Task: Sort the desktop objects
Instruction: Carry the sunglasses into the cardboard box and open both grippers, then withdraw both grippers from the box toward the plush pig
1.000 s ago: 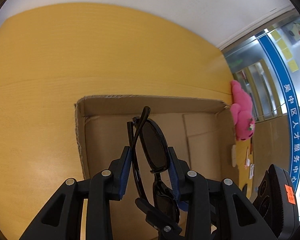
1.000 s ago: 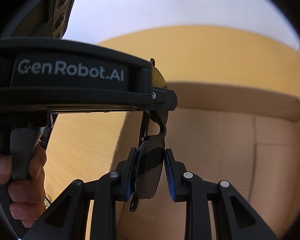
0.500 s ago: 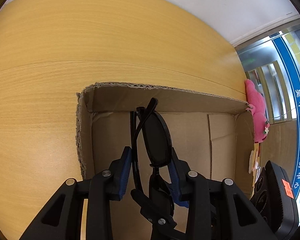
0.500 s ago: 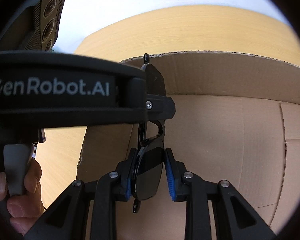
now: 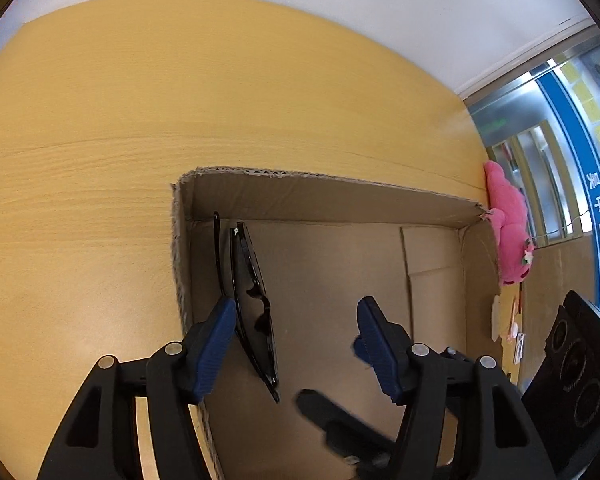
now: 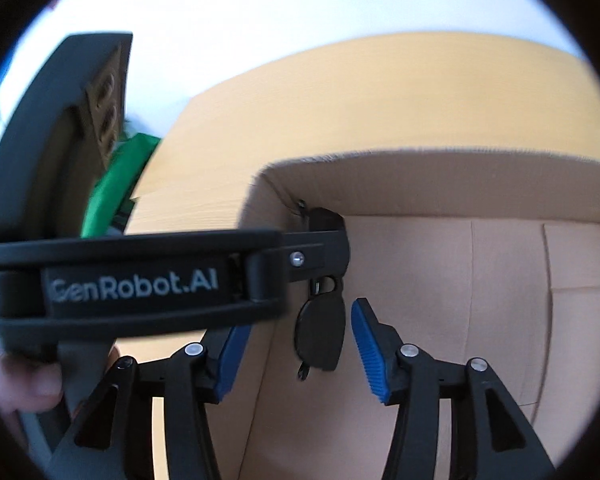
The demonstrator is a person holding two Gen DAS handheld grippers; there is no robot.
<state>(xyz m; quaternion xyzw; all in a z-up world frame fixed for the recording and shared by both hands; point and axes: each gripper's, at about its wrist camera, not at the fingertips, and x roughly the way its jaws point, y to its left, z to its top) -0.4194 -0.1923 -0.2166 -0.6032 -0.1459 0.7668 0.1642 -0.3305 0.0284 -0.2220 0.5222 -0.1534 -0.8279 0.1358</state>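
While both jaws gape: folded black sunglasses (image 5: 252, 304) on edge in cardboard box (image 5: 324, 196).

Sunglasses (image 6: 320, 336) partly hidden, perhaps behind left gripper (image 6: 132, 280).

Spread left tool (image 5: 294, 344), sunglasses (image 5: 252, 300) inside cardboard box (image 5: 324, 188)

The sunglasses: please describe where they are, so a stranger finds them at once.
On the yellow wooden table sits an open cardboard box. Inside, along its left wall, lie the sunglasses, the only glossy black thing on the brown floor.
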